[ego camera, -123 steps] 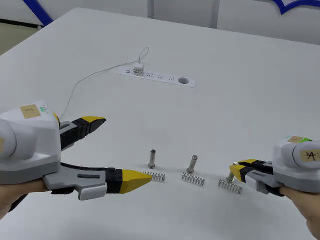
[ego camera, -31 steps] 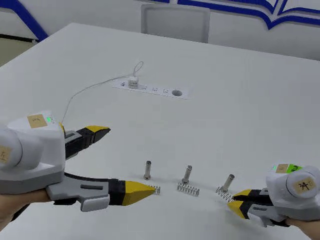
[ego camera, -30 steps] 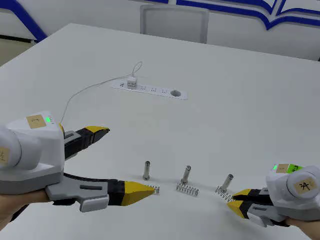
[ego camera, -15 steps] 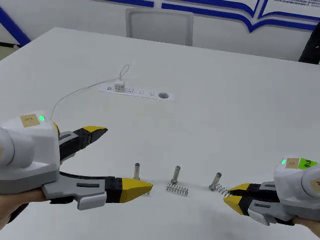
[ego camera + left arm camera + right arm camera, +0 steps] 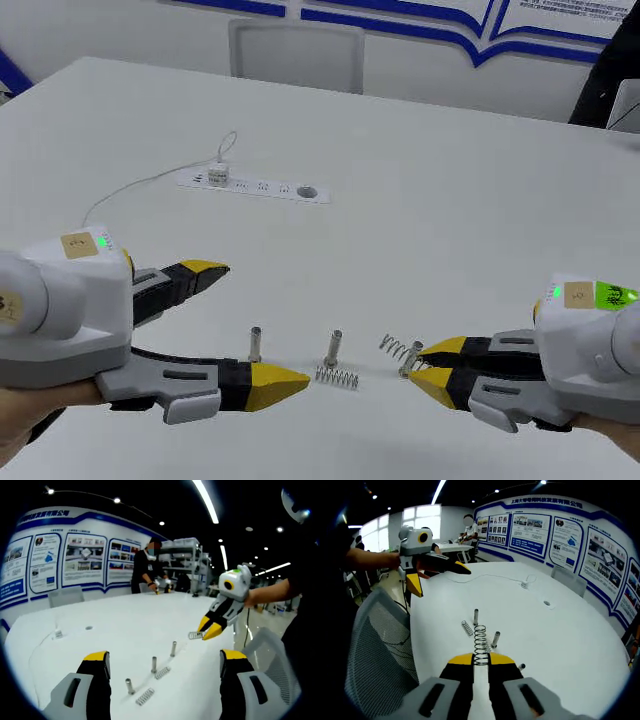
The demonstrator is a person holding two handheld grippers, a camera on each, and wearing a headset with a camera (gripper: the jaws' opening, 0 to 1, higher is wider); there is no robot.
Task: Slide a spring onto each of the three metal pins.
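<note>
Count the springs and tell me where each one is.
3: lifted spring in the right gripper; middle spring beside the middle pin; left spring beside the left pin.

Right gripper (image 5: pixel 475 660) pinches spring (image 5: pixel 480 638); pins (image 5: pixel 495 639) nearby.

Workplace showroom or lab, large white desk (image 5: pixel 480 200) with inset power strip (image 5: pixel 255 187), blue-trimmed poster boards (image 5: pixel 80 555), metal shelving (image 5: pixel 186 555), mesh chair (image 5: pixel 380 647), ceiling strip lights (image 5: pixel 205 501).

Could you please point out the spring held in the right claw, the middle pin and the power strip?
Held spring (image 5: pixel 480 642), right gripper view, mid-coil.
Middle pin (image 5: pixel 332 349), head view, shaft.
Power strip (image 5: pixel 262 186), head view, top face.
</note>
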